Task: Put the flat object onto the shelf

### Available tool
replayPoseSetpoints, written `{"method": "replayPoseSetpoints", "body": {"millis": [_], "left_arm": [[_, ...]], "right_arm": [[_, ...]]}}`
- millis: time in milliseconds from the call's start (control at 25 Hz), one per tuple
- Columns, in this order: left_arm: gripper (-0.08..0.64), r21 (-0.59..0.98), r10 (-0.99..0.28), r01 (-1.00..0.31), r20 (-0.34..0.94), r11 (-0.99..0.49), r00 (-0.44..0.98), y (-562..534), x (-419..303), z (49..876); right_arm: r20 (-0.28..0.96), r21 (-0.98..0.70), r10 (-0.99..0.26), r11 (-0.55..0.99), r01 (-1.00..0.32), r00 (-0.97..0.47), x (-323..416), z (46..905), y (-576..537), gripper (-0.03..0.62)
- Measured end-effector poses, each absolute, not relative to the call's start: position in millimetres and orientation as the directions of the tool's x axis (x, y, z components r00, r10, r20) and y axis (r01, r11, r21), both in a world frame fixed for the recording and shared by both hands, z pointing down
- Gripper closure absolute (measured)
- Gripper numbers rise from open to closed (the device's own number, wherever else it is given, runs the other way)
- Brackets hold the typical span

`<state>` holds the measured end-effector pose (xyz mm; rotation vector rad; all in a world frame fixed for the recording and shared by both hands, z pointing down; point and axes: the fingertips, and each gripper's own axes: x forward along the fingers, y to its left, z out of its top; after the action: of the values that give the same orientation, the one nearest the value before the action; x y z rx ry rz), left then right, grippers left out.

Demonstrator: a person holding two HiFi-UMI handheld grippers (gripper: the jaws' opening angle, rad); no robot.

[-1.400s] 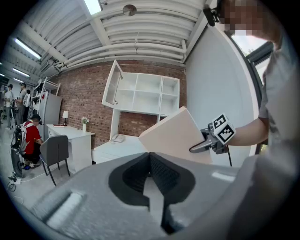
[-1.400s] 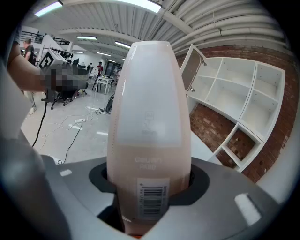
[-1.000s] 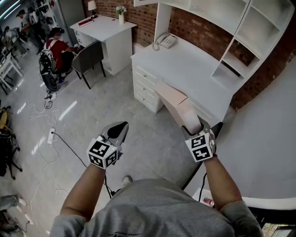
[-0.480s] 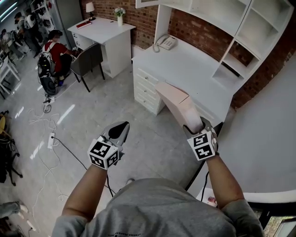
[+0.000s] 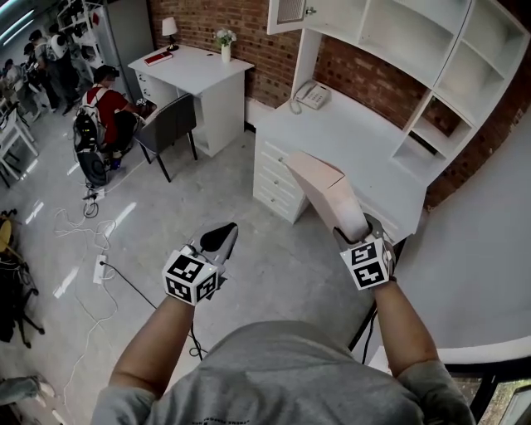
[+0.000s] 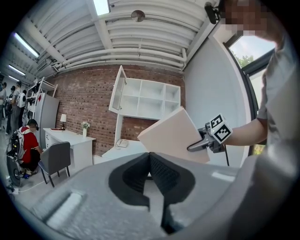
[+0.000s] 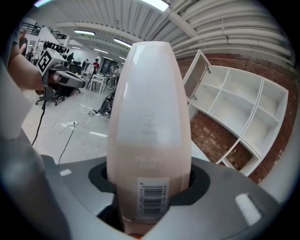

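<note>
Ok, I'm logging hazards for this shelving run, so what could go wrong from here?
The right gripper clamps the flat object only at its near end; the long free end could lever it loose.
The left gripper is shut and off to the side, so nothing backs up that grip.
The shelf has divided compartments and an open door that the object's leading edge might clip.

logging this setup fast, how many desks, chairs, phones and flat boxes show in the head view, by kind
desks: 2, large white desk with drawers, small white desk
dark grey chair: 1
white desk telephone: 1
flat pale pink box: 1
total: 5
</note>
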<state>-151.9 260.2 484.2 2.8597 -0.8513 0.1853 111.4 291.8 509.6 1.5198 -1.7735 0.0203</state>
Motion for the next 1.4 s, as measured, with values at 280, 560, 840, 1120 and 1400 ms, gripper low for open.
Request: {"method": "replayPoseSetpoints", "body": {"millis": [280, 560, 840, 1120, 1400], "left_arm": [[0.561, 0.125, -0.574, -0.593, 0.155, -0.796, 0.804, 221, -160, 486], [0.561, 0.099, -0.649, -0.666, 0.16, -0.739, 0.744, 150, -126, 493], [0.561, 0.112, -0.723, -0.736, 0.139, -0.668, 0.677, 46, -56, 480], [0.561, 0.106, -0.738, -0.751, 0.139, -0.652, 0.66, -34, 13, 465], [0.561, 0.108, -0.745, -0.762, 0.163, -0.639, 0.647, -94, 24, 474]], "right_arm": [[0.55, 0.467, -0.835, 0.312, -0.827, -0.005, 112, 509, 238, 0.318], [0.522, 0.466, -0.849, 0.362, -0.807, -0.079, 151, 511, 137, 0.319], [0.52, 0.489, -0.837, 0.454, -0.745, -0.169, 203, 494, 14, 0.319], [0.507, 0.488, -0.833, 0.488, -0.723, -0.22, 254, 477, -79, 0.319], [0.512, 0.473, -0.825, 0.503, -0.723, -0.24, 267, 484, -146, 0.319]]}}
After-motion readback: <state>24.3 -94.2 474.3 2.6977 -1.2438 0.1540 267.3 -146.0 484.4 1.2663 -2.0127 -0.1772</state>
